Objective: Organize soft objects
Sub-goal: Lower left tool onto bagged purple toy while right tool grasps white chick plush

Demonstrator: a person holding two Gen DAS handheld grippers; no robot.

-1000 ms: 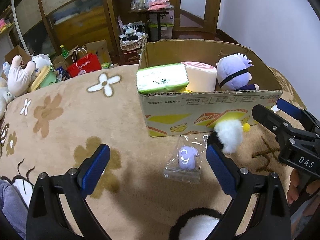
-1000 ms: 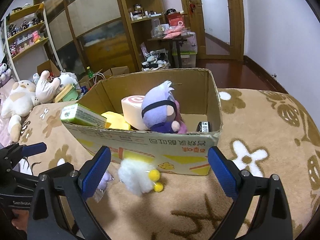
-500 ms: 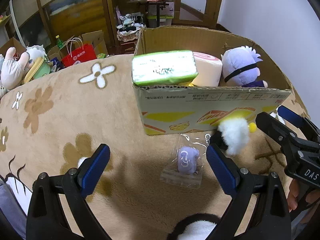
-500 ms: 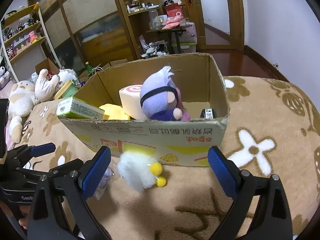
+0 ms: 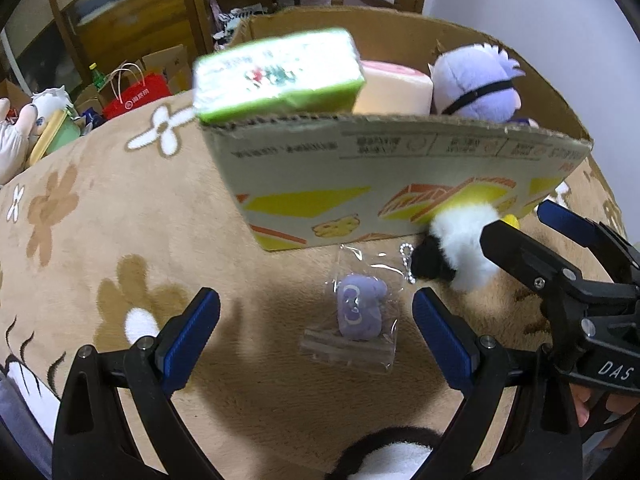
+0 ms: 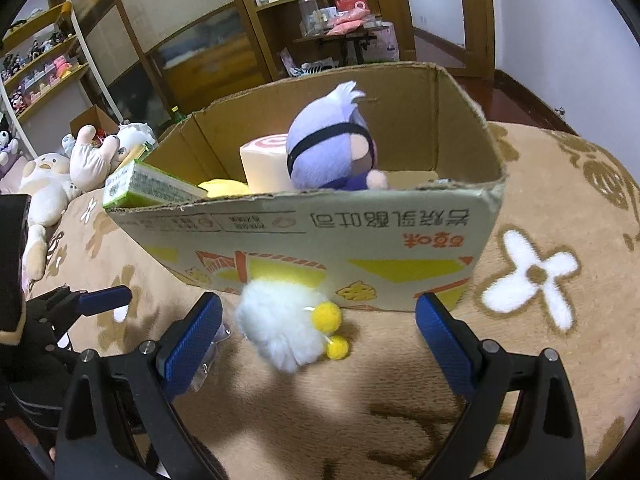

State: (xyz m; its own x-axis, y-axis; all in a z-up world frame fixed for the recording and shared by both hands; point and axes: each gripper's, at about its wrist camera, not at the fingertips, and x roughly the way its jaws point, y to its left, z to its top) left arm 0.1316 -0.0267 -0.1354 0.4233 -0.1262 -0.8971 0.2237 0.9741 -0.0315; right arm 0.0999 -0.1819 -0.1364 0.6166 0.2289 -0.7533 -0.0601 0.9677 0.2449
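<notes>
Your cardboard box [image 6: 360, 236] on the flower-patterned brown blanket [image 5: 100, 216] already holds a green pack [image 5: 276, 76] propped on its near left rim, a pink-swirl roll cushion [image 6: 264, 164], something yellow [image 6: 224, 188] and a purple-haired plush doll [image 6: 332, 152], so most of the sorting looks done. Two pieces are left outside, both just in front of the box: a small purple charm in a clear bag [image 5: 356, 312] and a fluffy white toy with yellow pom-poms [image 6: 288, 328]. Your left gripper [image 5: 316, 332] is spread wide and empty, its pads either side of the bagged charm but not touching it. Your right gripper [image 6: 320, 336] is likewise released and empty, framing the fluffy toy. Each still needs gripping and lifting over the rim.
</notes>
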